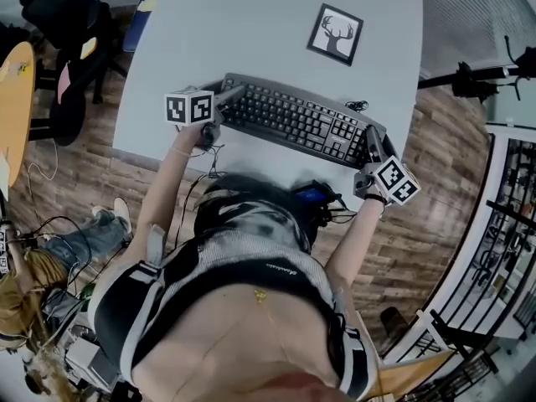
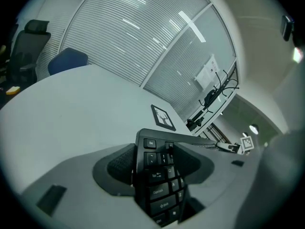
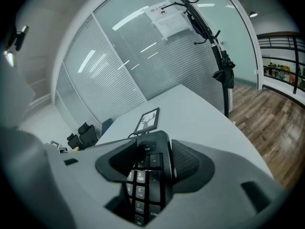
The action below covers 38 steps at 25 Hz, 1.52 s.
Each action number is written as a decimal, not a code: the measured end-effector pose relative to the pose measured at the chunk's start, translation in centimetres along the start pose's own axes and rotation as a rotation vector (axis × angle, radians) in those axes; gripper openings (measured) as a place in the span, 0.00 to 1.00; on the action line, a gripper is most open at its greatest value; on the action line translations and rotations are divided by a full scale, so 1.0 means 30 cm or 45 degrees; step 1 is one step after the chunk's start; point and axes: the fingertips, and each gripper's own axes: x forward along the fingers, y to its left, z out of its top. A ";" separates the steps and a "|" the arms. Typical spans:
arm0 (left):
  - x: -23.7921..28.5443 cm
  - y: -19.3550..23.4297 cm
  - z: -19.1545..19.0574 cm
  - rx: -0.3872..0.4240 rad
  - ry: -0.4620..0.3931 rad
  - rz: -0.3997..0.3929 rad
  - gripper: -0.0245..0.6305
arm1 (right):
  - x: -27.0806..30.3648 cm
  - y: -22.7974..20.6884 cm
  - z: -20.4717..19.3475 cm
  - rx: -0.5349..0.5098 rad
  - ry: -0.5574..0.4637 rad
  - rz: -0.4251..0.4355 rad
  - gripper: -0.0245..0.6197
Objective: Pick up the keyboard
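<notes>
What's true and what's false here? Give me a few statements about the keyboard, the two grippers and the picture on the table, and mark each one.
1. The left gripper is shut on the Esc end of the keyboard. True.
2. The right gripper is shut on the number-pad end. True.
3. A framed deer picture lies on the table beyond the keyboard. True.
4. The picture touches the keyboard. False: bare table shows between them.
5. The keys are white. False: they are black.
</notes>
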 end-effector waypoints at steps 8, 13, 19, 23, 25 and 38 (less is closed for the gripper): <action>-0.066 -0.055 0.064 0.012 -0.031 0.004 0.41 | -0.060 0.057 0.064 -0.009 -0.024 -0.004 0.39; -0.112 -0.083 0.098 0.033 -0.037 0.014 0.41 | -0.097 0.092 0.092 -0.010 -0.042 0.000 0.39; -0.181 -0.103 0.172 0.069 -0.070 0.007 0.41 | -0.118 0.156 0.114 0.000 -0.070 0.015 0.39; -0.200 -0.131 0.197 0.075 -0.090 -0.007 0.41 | -0.142 0.176 0.149 -0.008 -0.089 0.026 0.39; -0.210 -0.133 0.193 0.060 -0.087 -0.021 0.41 | -0.152 0.193 0.162 -0.016 -0.091 0.026 0.39; -0.272 -0.169 0.226 0.081 -0.115 0.013 0.41 | -0.201 0.222 0.192 -0.023 -0.101 0.040 0.39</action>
